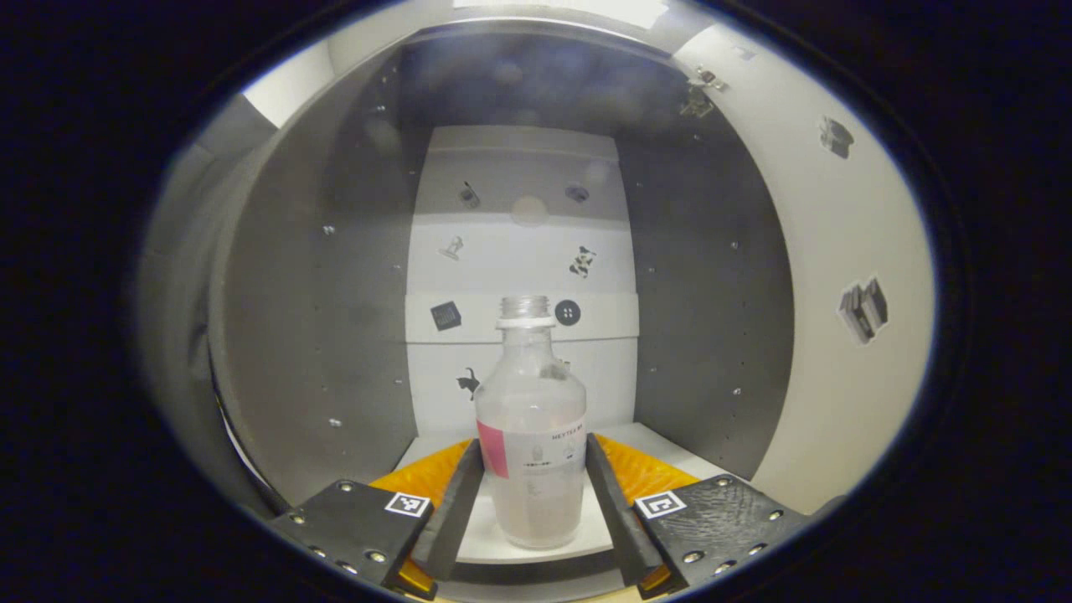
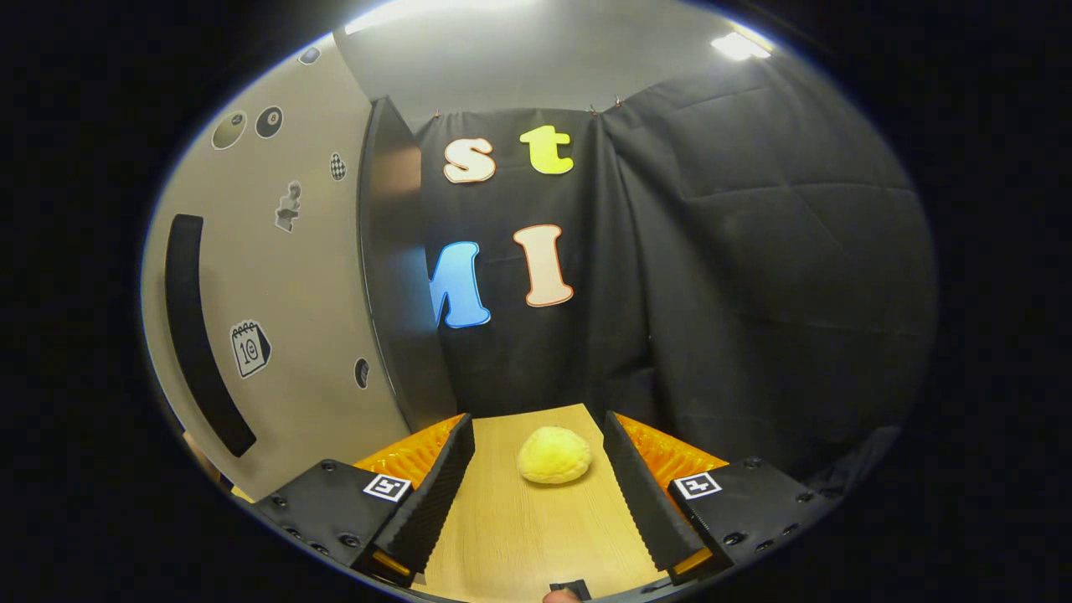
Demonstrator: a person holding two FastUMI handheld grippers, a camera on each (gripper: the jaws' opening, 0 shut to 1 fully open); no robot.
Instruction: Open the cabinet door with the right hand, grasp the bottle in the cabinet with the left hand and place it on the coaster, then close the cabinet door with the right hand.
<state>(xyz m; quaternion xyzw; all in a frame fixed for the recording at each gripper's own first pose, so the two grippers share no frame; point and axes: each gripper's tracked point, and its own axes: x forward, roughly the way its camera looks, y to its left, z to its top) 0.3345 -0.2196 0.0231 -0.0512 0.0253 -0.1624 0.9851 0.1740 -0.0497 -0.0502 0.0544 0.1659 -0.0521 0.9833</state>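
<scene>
A clear, capless bottle (image 1: 531, 419) with a pink-edged label stands upright on the white cabinet floor (image 1: 477, 536). My left gripper (image 1: 534, 442) reaches into the cabinet, its two fingers pressing on the bottle's lower sides. In the right gripper view, the beige cabinet door (image 2: 285, 276) with a long black handle (image 2: 197, 335) stands swung open at the left. My right gripper (image 2: 536, 423) is open over the wooden table (image 2: 519, 528), apart from the door and holding nothing.
Grey side walls (image 1: 335, 318) and a stickered white back panel (image 1: 519, 251) enclose the bottle closely. The open door's inner face (image 1: 837, 293) is at the right. A yellow lumpy round object (image 2: 554, 455) lies on the table between the right fingers.
</scene>
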